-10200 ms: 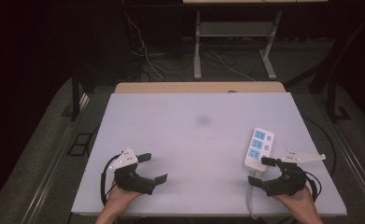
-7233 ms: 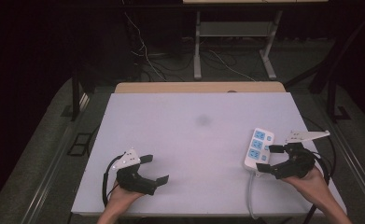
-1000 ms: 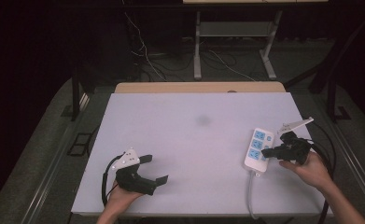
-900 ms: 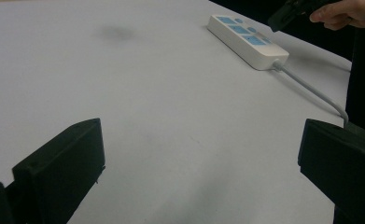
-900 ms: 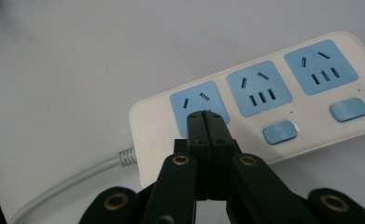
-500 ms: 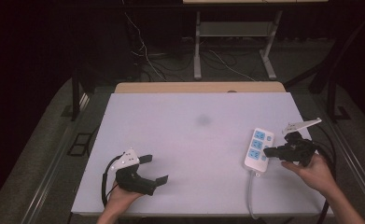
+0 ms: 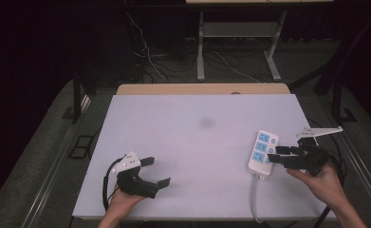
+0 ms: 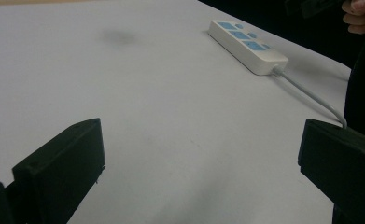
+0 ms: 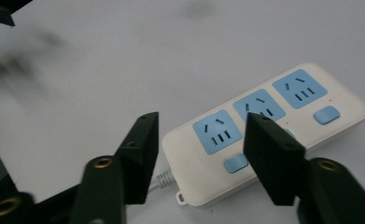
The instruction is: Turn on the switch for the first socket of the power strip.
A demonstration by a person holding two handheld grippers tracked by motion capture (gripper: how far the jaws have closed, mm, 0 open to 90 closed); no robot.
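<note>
A white power strip (image 7: 263, 153) with three blue sockets lies on the right side of the white table (image 7: 197, 128). Its grey cable (image 7: 255, 199) runs off the front edge. My right gripper (image 7: 274, 155) comes in from the strip's right, held open, with its jaw tips over the strip. In the right gripper view the power strip (image 9: 306, 98) lies under my right gripper (image 9: 202, 123), one jaw beside its cable end and the other above its middle socket. My left gripper (image 7: 158, 171) rests open at the front left with nothing between its jaws.
From the left gripper view, the power strip (image 8: 245, 42) and its cable (image 8: 311, 95) lie far across bare table, beyond my left gripper (image 8: 201, 154). A faint grey smudge (image 7: 206, 123) marks the table's middle. Dark floor, cables and a desk frame lie beyond the far edge.
Over ten seconds my right gripper went from the front edge to the strip's right side, turning toward it. In the last second it edged slightly nearer the front. The left gripper stayed put.
</note>
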